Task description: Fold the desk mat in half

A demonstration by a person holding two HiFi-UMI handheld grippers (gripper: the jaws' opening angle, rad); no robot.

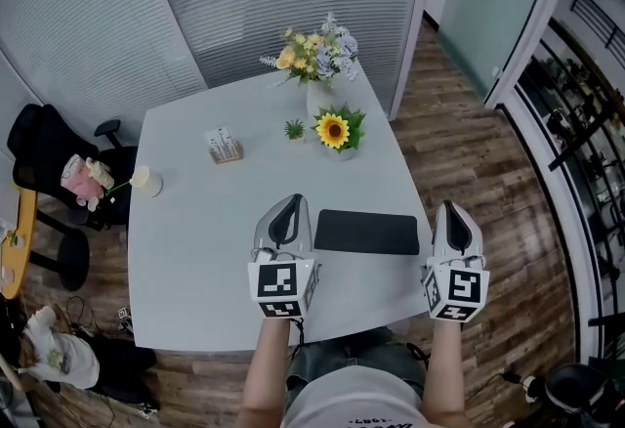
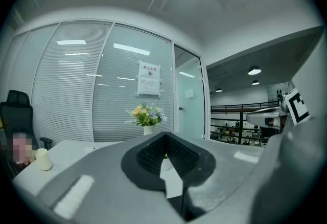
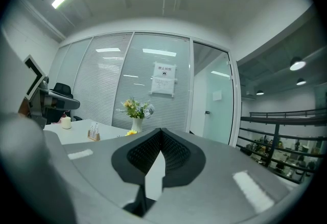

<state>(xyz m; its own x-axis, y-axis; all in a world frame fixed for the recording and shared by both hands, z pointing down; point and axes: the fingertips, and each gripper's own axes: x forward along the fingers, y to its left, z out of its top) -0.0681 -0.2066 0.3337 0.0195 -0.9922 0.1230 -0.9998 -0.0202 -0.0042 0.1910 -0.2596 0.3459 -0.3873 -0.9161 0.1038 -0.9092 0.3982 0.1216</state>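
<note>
**A:** Where is the desk mat lying?

**B:** The head view is showing the dark desk mat (image 1: 366, 232) lying flat by the table's (image 1: 186, 250) near edge, toward the near right corner. The left tool (image 1: 289, 211) is sitting just beside the mat's left end. The right tool (image 1: 455, 221) is standing apart from its right end, at the table's right edge. Whether the mat is already doubled over is hard to make out.

**A:** Are the tools pinching anything?

**B:** Each tool's own view is showing its jaws pressed together at the tips, with nothing between them. Only the head view is showing the mat, because the grey tool bodies are filling the lower half of the other two.

**A:** What else is showing?

**B:** A vase of flowers (image 1: 317, 60) is standing at the far edge, with a sunflower (image 1: 334, 130) just in front of it. A card holder (image 1: 224, 145) is sitting left of that, and a pale cup (image 1: 148, 180) is standing near the left edge.

**A:** Any writing?

**B:** The two tool views are catching a paper notice (image 3: 164, 79) on the glass wall (image 3: 102, 85), but its print is too small to read. The bottom of the head view is cutting off the print on the person's shirt (image 1: 356, 406).
</note>
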